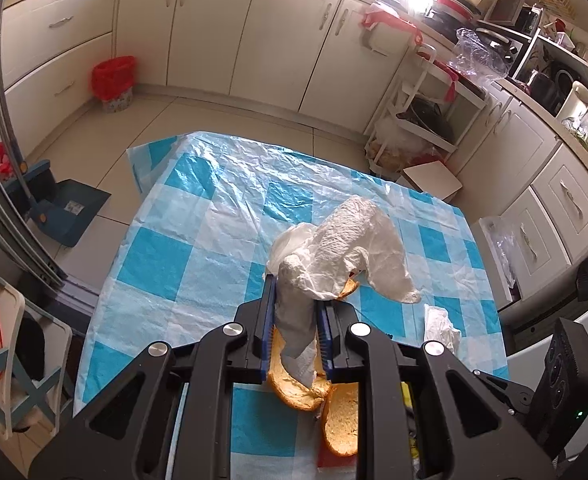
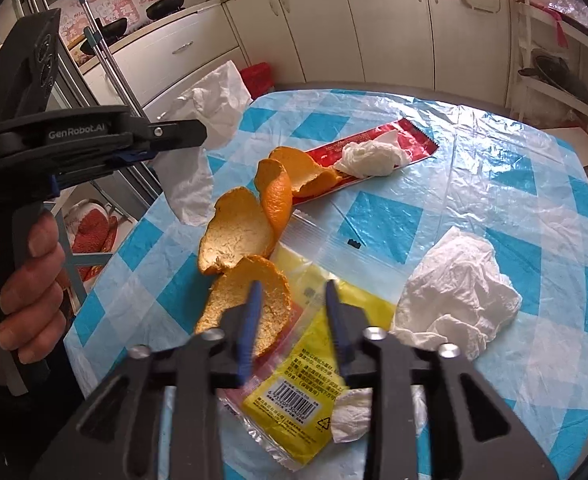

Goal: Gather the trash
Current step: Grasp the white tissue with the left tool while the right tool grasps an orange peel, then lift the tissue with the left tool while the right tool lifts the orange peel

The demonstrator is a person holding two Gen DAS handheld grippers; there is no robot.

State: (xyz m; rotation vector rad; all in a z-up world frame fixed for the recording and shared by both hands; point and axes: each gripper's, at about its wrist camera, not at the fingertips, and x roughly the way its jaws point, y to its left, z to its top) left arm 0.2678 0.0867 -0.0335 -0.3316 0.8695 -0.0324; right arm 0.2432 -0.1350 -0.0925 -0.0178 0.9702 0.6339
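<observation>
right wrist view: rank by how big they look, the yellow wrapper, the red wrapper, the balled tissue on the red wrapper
1. yellow wrapper, though it lies nearest the camera, which inflates it
2. red wrapper
3. balled tissue, clearly smallest

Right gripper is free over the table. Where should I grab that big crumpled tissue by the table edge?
Take the crumpled tissue at its raised, bunched middle ridge, coming from above with the right gripper shifted rightward. It lies alone on the tablecloth, clear of the orange peels, so pinching the ridge should lift it whole.

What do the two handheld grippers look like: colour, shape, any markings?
Both are black, angular frames with silver round bolts and blue-padded fingers. The left gripper has a pistol-style handle and white "GenRobot.AI" lettering on its side. The right gripper shows the same build.
</observation>
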